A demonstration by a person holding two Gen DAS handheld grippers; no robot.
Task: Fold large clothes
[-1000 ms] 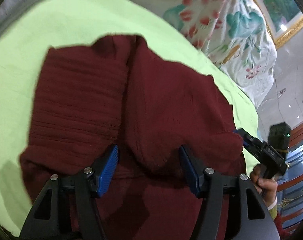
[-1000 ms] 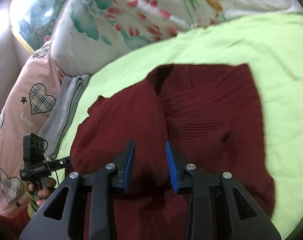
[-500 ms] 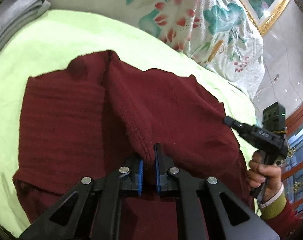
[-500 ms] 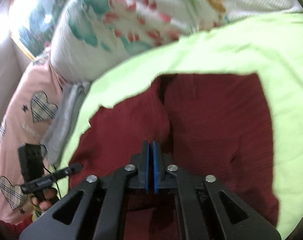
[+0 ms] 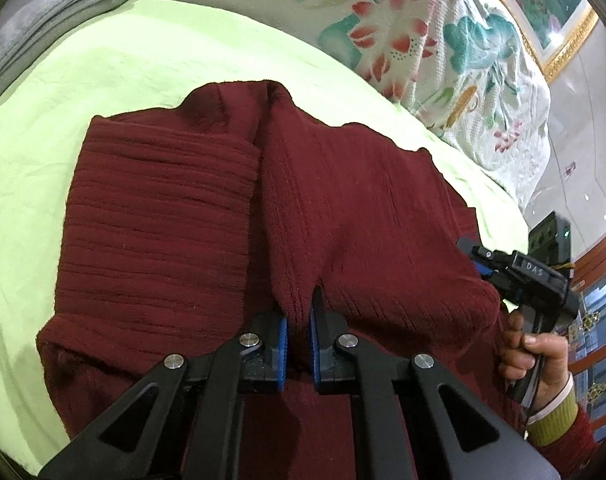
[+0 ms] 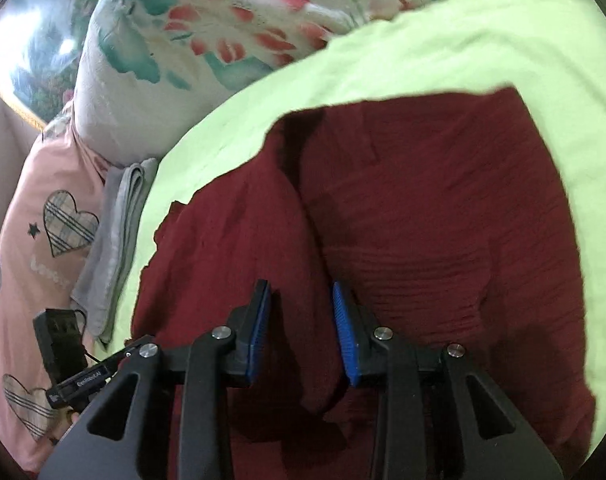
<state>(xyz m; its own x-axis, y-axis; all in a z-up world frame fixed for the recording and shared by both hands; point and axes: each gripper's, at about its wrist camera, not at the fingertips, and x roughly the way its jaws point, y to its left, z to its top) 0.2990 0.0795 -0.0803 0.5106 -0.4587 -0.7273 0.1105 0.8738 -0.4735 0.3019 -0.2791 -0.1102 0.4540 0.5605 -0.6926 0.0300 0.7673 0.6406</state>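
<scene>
A dark red knit sweater (image 5: pixel 175 216) lies partly folded on a light green sheet (image 5: pixel 103 64); it also shows in the right wrist view (image 6: pixel 443 200). My left gripper (image 5: pixel 299 340) is shut on a raised ridge of the sweater's near edge. My right gripper (image 6: pixel 303 332) is open, its blue pads either side of a fold of the sweater without pinching it. The right gripper also shows in the left wrist view (image 5: pixel 479 260), at the sweater's right edge.
A floral quilt (image 5: pixel 443 40) is piled at the far side of the bed. A folded grey cloth (image 5: pixel 43 4) lies at the far left, and shows in the right wrist view (image 6: pixel 115 240) beside a pink heart-print pillow (image 6: pixel 43 240).
My left gripper closed on the sweater edge and stays shut on it. My right gripper closed half a second ago and has now opened again, letting go of the fabric.
</scene>
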